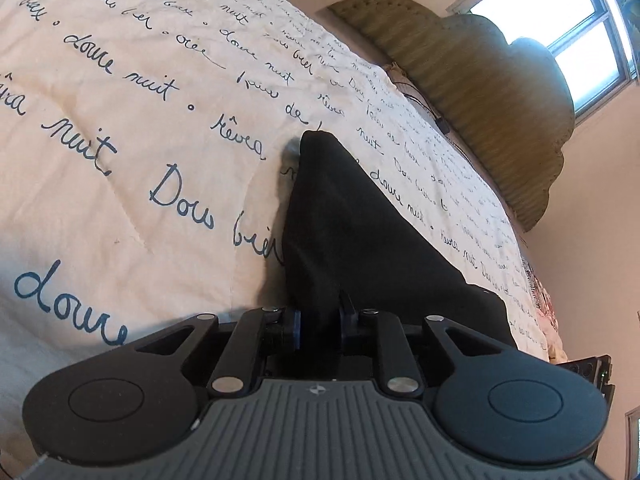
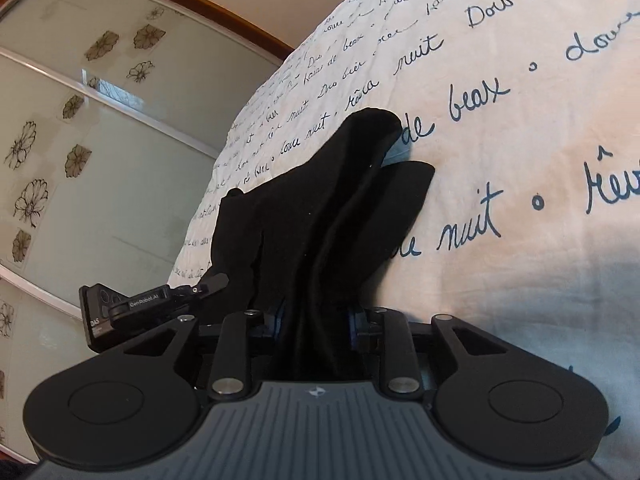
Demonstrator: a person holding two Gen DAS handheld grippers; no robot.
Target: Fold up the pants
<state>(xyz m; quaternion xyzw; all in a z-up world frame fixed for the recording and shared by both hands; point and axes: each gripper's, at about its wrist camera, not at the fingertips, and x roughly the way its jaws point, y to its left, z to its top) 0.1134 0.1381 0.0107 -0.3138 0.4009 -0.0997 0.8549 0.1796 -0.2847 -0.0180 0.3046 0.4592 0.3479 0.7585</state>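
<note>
Left wrist view looks down along the left gripper [image 1: 320,326], which tilts toward a cream quilt [image 1: 132,120] printed with blue script. Its two fingers are drawn close and clamped on a bunched edge of the black pants [image 1: 352,232]; the cloth fills the narrow gap between the pads. From the grip the pants run forward as a taut, tapering strip across the quilt, ending in a point near the middle of the frame. Beyond the quilt's far edge stands a greenish headboard [image 1: 480,92] with a scalloped top, against a wall with a window [image 1: 580,20]. Right wrist view shows the right gripper [image 2: 316,320] also angled down at the quilt [image 2: 500,160], its fingers pulled in and pinching a thick gather of the pants [image 2: 320,208]. Here the fabric rises out of the jaws in loose vertical folds, humps up, and drapes onto the quilt just ahead, one flap lying flat to the right. At left in this view, the left gripper [image 2: 160,304] shows side-on, touching the same cloth at its lower edge. Behind stands a sliding door [image 2: 100,120] with flower prints.
</note>
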